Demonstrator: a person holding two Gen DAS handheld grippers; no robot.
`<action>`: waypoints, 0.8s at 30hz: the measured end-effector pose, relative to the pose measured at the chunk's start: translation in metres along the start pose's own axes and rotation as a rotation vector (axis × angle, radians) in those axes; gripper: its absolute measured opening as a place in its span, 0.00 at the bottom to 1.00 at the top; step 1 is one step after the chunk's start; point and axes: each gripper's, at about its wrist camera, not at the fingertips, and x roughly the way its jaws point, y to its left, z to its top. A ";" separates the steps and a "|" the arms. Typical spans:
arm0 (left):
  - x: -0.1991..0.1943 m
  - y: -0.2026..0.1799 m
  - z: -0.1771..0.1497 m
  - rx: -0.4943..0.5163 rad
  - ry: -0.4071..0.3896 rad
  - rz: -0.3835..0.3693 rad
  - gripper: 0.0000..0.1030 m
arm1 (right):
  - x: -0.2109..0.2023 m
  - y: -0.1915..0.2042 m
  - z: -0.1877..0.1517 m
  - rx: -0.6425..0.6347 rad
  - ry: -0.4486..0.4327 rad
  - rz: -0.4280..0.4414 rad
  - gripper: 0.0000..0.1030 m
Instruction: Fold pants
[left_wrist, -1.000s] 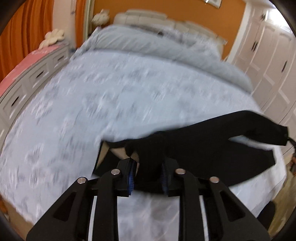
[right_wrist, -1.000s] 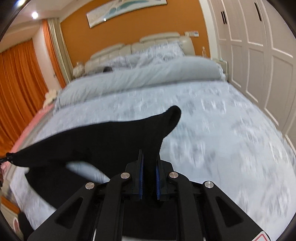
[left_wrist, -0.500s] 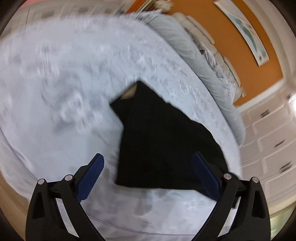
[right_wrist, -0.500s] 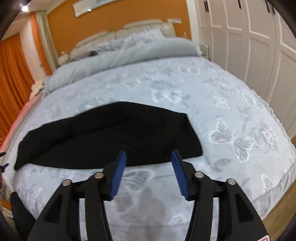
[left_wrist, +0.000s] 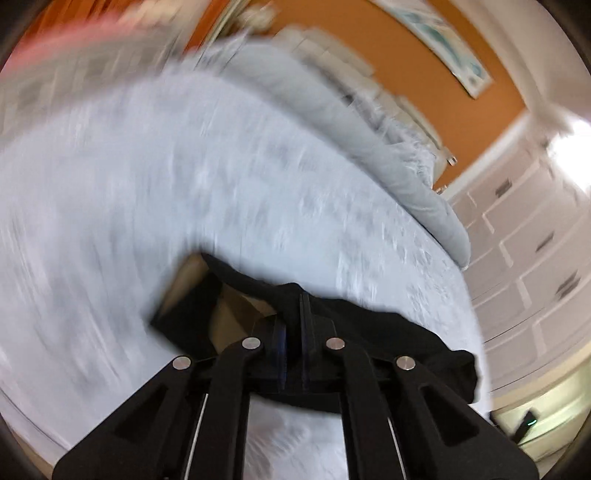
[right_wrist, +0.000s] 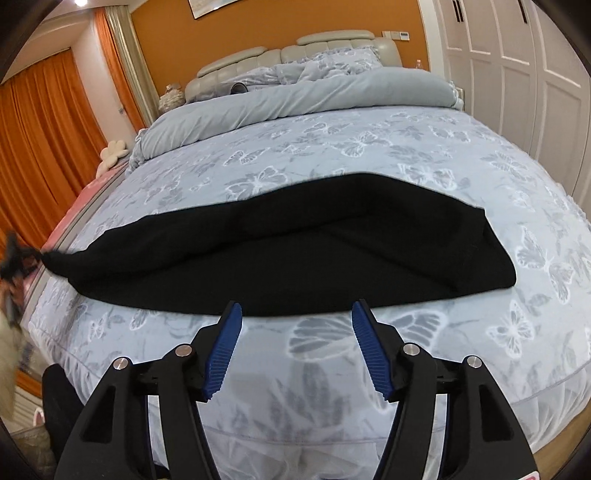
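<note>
Half a second ago the left claw (left_wrist: 293, 325) stood spread wide above the flat pants (right_wrist: 295, 254); its jaws have just been closing and it now pinches a bunched edge of the black fabric, lifted slightly so a tan lining shows. The right claw (right_wrist: 297, 347), clamped on the cloth a second ago, is spread and empty, hanging just short of the near edge of the pants. One pair of pants lies lengthwise across the foot of one bed (right_wrist: 424, 155), on the butterfly-print cover. Beyond it sit one rolled grey duvet (right_wrist: 295, 99), the headboard (right_wrist: 291, 51) and the orange wall (right_wrist: 295, 22).
</note>
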 end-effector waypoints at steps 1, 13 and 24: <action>-0.001 -0.001 0.007 0.017 0.003 0.024 0.05 | 0.000 0.000 0.000 0.005 -0.003 0.002 0.59; 0.003 0.063 -0.084 -0.165 0.079 0.227 0.24 | 0.007 -0.075 0.012 0.173 0.026 -0.055 0.68; 0.013 -0.084 -0.144 0.072 0.133 0.113 0.67 | 0.109 -0.186 0.077 0.246 0.153 -0.151 0.68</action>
